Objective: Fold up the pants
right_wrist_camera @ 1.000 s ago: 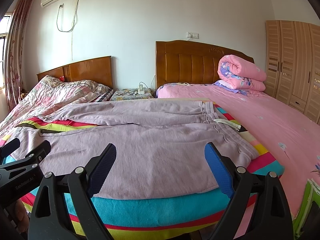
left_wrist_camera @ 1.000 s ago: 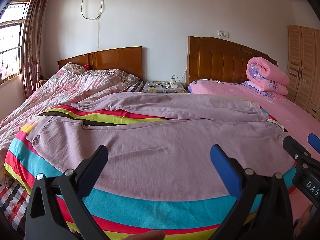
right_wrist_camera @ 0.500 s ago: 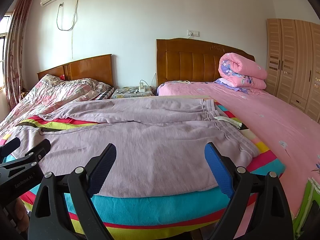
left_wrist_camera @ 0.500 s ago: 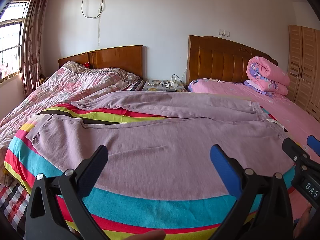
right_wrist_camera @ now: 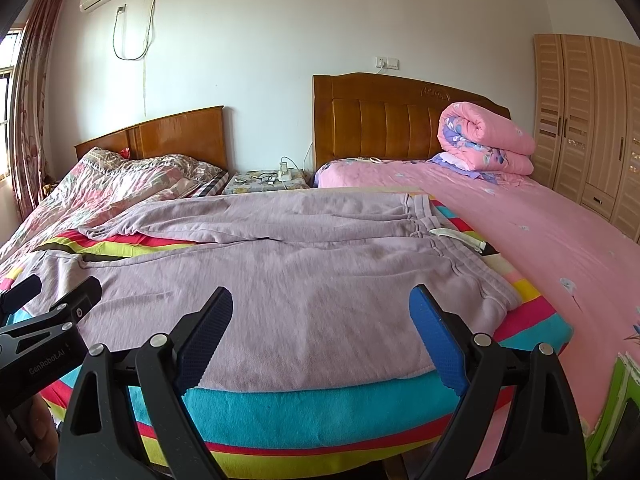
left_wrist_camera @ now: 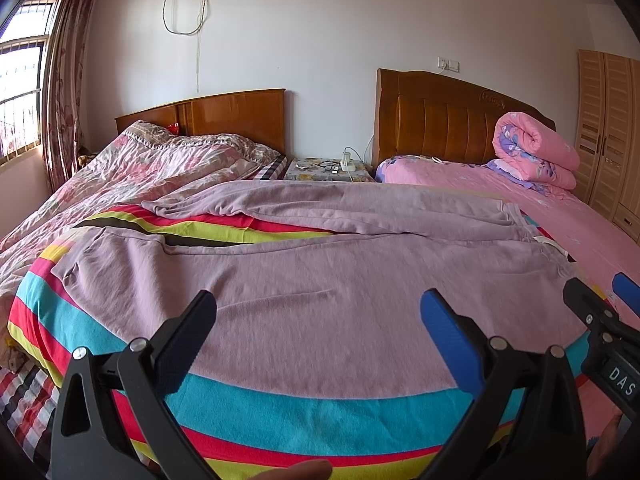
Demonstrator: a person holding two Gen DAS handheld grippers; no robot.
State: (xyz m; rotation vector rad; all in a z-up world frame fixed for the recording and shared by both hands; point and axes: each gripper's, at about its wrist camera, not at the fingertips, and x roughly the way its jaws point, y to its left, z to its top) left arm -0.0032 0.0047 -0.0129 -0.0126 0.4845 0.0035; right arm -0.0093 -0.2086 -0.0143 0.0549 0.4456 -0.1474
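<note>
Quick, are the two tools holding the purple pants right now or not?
Left tool: open, holding nothing, above the pants.
Right tool: open, holding nothing, also above the pants.

Bright daylight comes in from the window (left_wrist_camera: 20,92) at nine o'clock. Sharp pictures, edges bent, corners dark.

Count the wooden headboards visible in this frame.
2. The lower headboard stands at left behind the bed with the floral quilt; the taller headboard stands at right behind the pink bed, with a rolled pink quilt before it. None seems hidden.
</note>
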